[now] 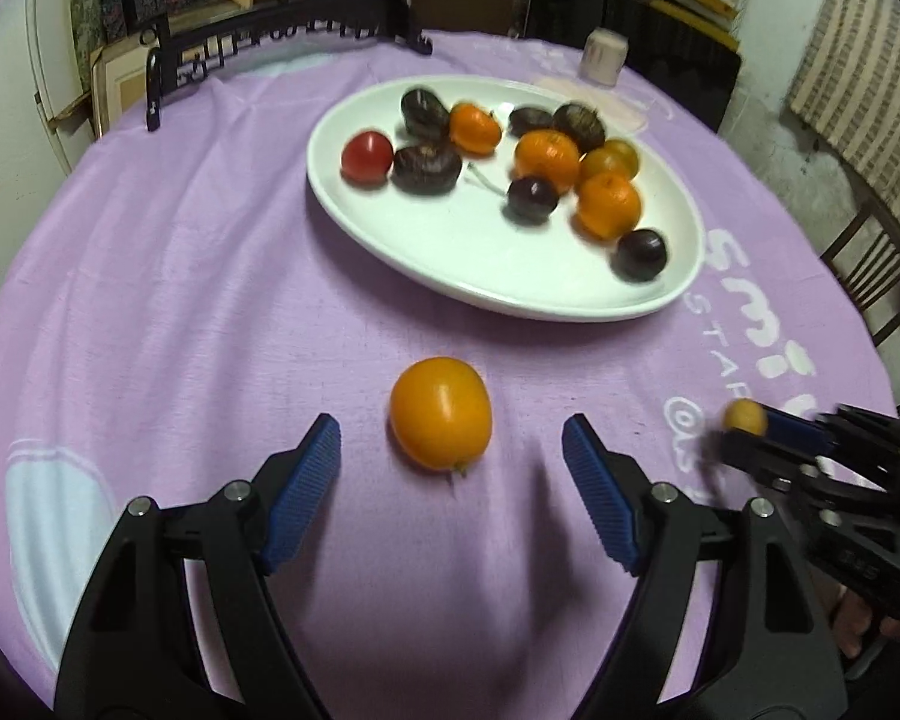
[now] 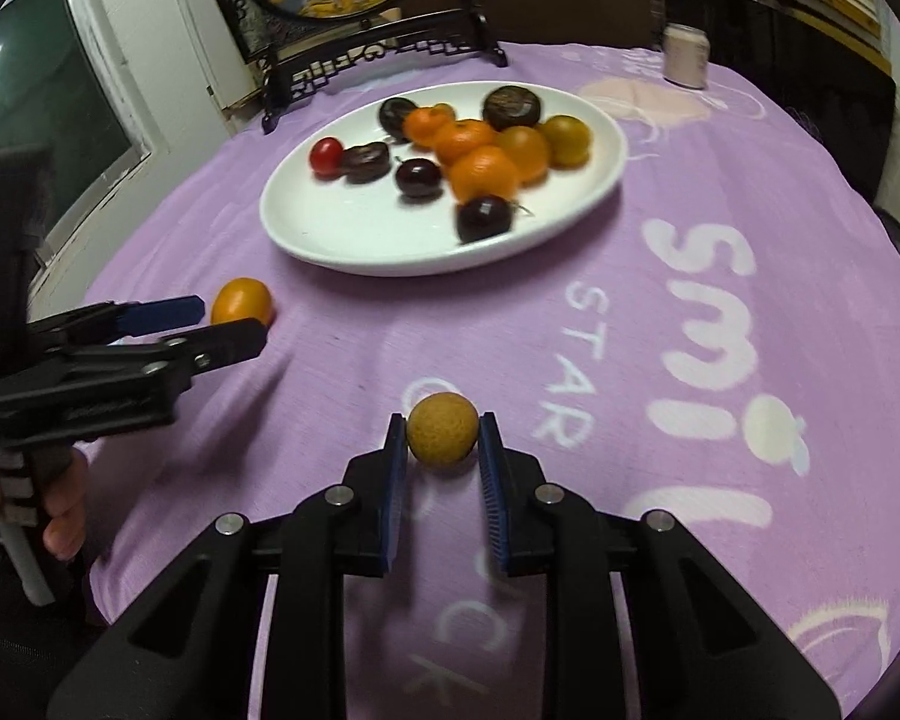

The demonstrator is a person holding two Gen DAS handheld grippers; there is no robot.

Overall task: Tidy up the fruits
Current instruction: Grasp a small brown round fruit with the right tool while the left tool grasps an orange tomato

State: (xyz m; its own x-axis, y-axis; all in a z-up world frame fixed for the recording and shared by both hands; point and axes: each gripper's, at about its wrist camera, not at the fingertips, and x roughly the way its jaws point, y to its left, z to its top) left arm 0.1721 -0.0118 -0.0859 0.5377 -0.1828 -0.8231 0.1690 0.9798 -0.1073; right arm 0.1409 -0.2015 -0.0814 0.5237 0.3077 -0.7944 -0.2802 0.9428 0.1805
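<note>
Fruits mostly sit on the white plate at the desk's far side, and we've got our right tongs clamped on a small tan fruit while our left tongs hang apart around the orange tomato, so squeezing comes next.

Left wrist view: rides the left gripper, looking forward and steeply down along its fingers, close over the near edge of the bench. White plate lies past mid-bench, toward the far edge; dark carved stand at the far edge.

Right wrist view: rides the right gripper, same downward tilt, equally close, set further toward the bench's right side.

Shared ground: both views take in the plate, the stand, a pale cup at the far right edge, and the purple cloth. Each view catches the other gripper at its side margin.
</note>
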